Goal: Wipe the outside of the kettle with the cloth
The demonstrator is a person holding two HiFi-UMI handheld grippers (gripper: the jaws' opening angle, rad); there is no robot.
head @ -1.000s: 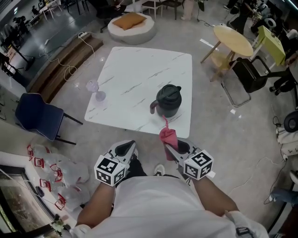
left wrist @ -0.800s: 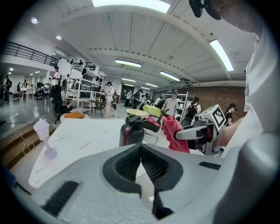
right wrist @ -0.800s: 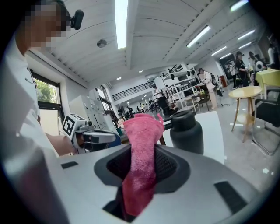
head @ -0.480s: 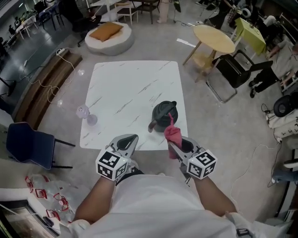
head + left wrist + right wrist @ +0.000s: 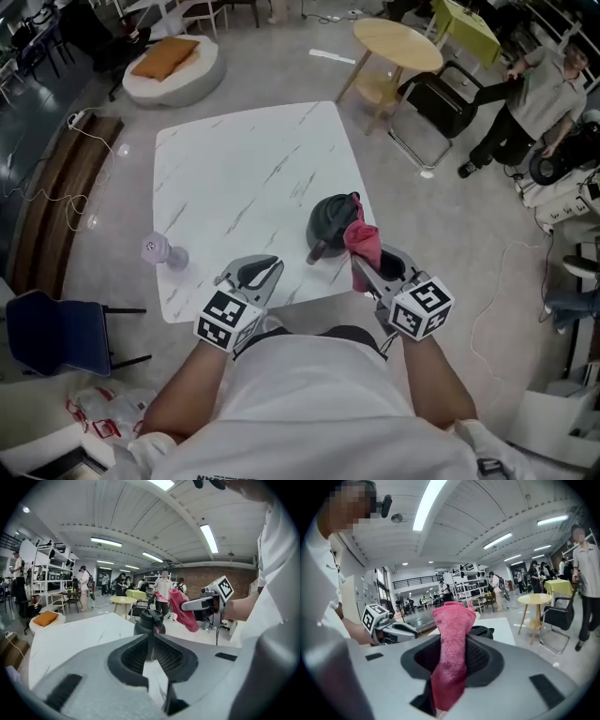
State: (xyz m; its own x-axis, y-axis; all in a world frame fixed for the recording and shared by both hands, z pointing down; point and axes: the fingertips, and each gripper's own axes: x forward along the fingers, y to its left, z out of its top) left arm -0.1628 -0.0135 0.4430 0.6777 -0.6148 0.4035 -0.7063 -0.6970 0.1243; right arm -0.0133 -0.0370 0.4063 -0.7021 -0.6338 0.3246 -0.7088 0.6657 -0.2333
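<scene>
A dark green kettle (image 5: 330,223) with a lid stands near the front right edge of the white marble table (image 5: 244,159). My right gripper (image 5: 362,269) is shut on a pink cloth (image 5: 364,242), which stands up from its jaws just right of the kettle, at its side. The cloth (image 5: 452,634) fills the right gripper view, with the kettle's lid (image 5: 483,631) behind it. My left gripper (image 5: 269,269) hovers at the table's front edge, left of the kettle; its jaws are opening and nothing is between them. In the left gripper view the kettle (image 5: 149,620) lies straight ahead.
A small clear glass (image 5: 161,251) sits at the table's left front corner. A blue chair (image 5: 56,333) is on the floor to the left. A round wooden table (image 5: 397,45), a black chair (image 5: 441,103) and a standing person (image 5: 539,89) are at the back right.
Both grippers have come forward from in front of the body to the table's front edge. The cloth has moved up beside the kettle.
</scene>
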